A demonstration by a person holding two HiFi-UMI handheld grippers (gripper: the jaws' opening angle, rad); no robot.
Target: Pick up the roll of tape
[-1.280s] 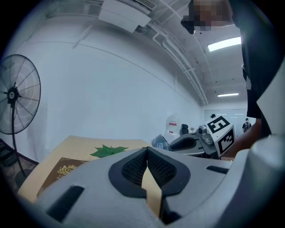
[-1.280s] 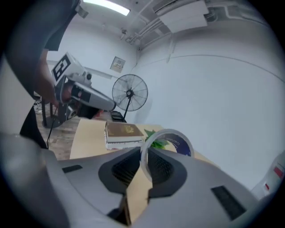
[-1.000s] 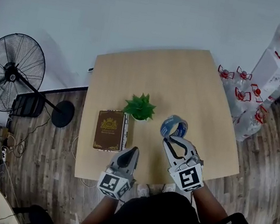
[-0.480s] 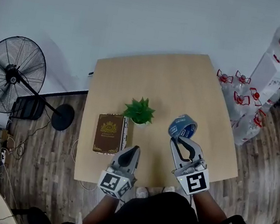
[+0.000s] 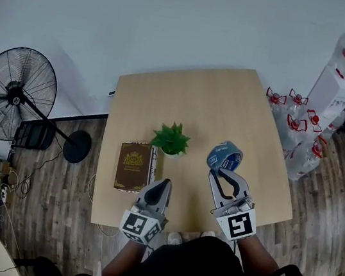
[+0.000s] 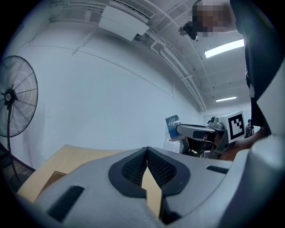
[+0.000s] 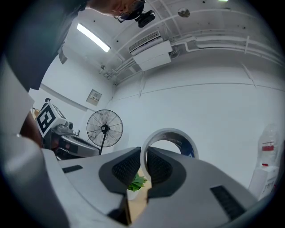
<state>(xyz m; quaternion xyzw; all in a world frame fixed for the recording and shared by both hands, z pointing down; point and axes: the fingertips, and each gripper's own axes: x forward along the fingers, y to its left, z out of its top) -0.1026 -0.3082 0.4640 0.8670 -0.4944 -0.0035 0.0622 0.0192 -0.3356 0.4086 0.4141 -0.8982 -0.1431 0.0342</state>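
The roll of tape (image 5: 224, 156), blue with a pale rim, hangs clear above the wooden table (image 5: 217, 102) on its right side. My right gripper (image 5: 219, 172) is shut on the roll's near wall. In the right gripper view the roll (image 7: 178, 139) stands upright as a ring, its rim pinched between the two pads of that gripper (image 7: 144, 165). My left gripper (image 5: 163, 185) hovers over the table's front edge, shut and holding nothing; its jaws meet in the left gripper view (image 6: 147, 156), where the tape (image 6: 172, 128) shows off to the right.
A small green potted plant (image 5: 172, 138) and a brown book (image 5: 133, 166) sit on the table left of the tape. A standing fan (image 5: 15, 93) is on the floor at left. Water bottles (image 5: 304, 126) and a dispenser (image 5: 342, 70) stand at right.
My right gripper has lifted the tape and carried it a little to the right in the head view; over the last half second it has held still. The left gripper has not moved.
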